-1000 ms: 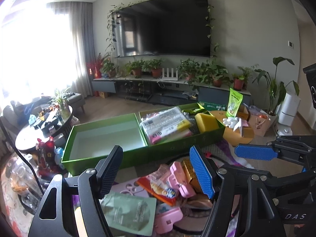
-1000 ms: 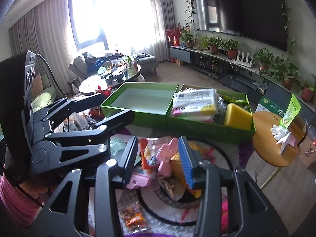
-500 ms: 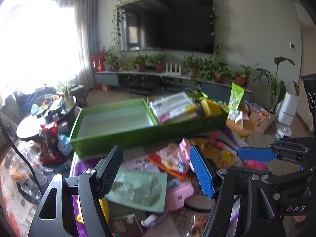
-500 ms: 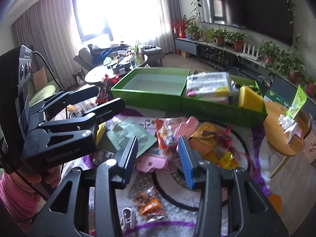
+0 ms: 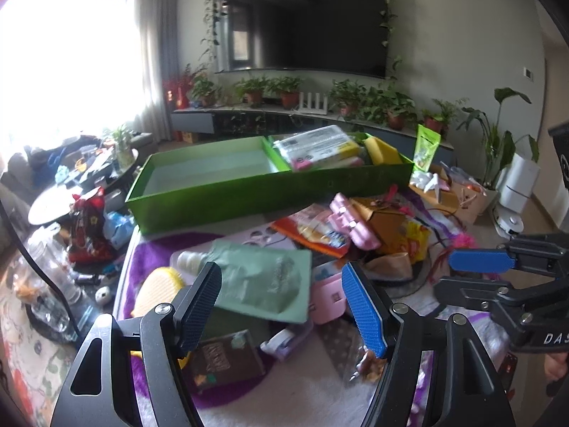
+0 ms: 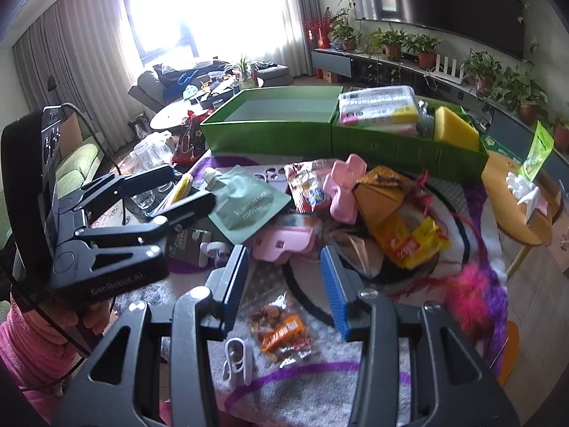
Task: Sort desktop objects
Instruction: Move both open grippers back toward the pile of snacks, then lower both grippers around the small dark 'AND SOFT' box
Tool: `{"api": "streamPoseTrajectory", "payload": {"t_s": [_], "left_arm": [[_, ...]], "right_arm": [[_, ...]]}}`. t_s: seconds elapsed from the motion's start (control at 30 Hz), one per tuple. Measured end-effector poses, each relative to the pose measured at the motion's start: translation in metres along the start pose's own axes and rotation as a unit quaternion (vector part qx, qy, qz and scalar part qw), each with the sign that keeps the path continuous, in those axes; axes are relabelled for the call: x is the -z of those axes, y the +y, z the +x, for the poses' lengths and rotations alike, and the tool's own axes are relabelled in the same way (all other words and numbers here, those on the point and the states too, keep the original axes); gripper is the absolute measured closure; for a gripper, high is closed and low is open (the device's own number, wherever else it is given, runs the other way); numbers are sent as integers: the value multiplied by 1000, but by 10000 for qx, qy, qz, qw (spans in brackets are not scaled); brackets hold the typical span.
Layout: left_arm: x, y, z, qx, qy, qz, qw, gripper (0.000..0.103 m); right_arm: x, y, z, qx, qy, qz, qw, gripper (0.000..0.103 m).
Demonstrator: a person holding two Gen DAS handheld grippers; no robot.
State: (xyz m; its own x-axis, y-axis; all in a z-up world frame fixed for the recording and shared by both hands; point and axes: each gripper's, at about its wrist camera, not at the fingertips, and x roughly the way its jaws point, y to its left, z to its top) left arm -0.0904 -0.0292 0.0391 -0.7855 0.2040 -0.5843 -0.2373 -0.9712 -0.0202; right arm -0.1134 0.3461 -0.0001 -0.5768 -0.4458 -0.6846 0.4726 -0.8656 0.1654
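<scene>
My left gripper (image 5: 281,297) hangs wide open with nothing between its pads, over a grey-green pouch (image 5: 265,281) that lies on the heap of small things on the purple-patterned cloth (image 5: 156,249). My right gripper (image 6: 282,283) stands at a narrower gap, also empty, above a pink case (image 6: 282,243).

The green tray (image 5: 249,192) sits at the far edge of the heap: its left compartment is bare, its right one holds a plastic-wrapped packet (image 5: 316,144) and a yellow sponge (image 5: 382,149).

Only my right view gives me the snack bag (image 6: 281,331) and the white clip (image 6: 236,356) lying near me on the cloth, plus the pink sleeve (image 6: 32,341) behind the left gripper. Only my left view shows a brown packet (image 5: 224,357) and a yellow brush (image 5: 158,293) beneath the pouch.
</scene>
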Motion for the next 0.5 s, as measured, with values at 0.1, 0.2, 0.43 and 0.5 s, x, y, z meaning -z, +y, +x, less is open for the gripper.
{"api": "streamPoseTrajectory", "payload": {"t_s": [0.1, 0.2, 0.43, 0.5], "left_arm": [[10, 17, -3, -118, 45, -192, 9997, 32], [21, 36, -6, -282, 123, -397, 9987, 32], [54, 59, -9, -394, 317, -628, 9967, 32], [63, 60, -9, -321, 406, -642, 9966, 32]], "right_arm": [[9, 0, 6, -67, 62, 84, 9999, 61], [15, 5, 15, -164, 133, 105, 9997, 61], [24, 27, 35, -484, 303, -28, 9984, 70], [27, 33, 42, -611, 399, -61, 9973, 78]]}}
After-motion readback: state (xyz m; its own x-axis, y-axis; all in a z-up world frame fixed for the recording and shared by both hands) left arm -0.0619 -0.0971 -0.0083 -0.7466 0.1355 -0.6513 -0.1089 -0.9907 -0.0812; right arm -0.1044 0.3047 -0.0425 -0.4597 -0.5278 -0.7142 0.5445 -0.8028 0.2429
